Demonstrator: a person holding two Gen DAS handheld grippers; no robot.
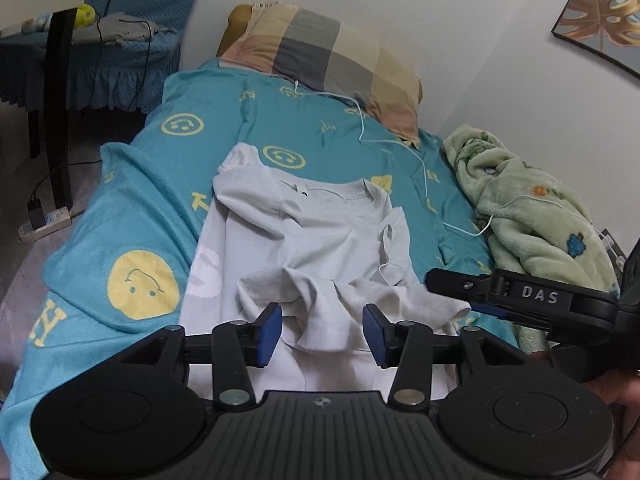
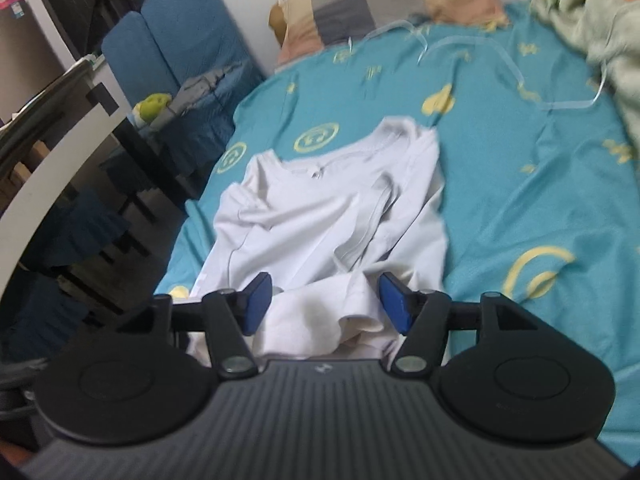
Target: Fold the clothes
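Now I had both jaws apart, left hand-held gripper (image 1: 323,330) and right hand-held gripper (image 2: 325,304) poised over the rumpled white T-shirt (image 1: 304,232) on the bed (image 1: 224,120).

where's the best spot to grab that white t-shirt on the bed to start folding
Probably the bunched hem of the white t-shirt, the rumpled edge nearest both open grippers. It stands up in loose ridges off the teal bedsheet, so a hand-held gripper coming from the foot of the bed can pinch a fold there.

Teal smiley-print bed (image 1: 224,120) against white wall (image 1: 460,20), blue chair (image 2: 180,40).
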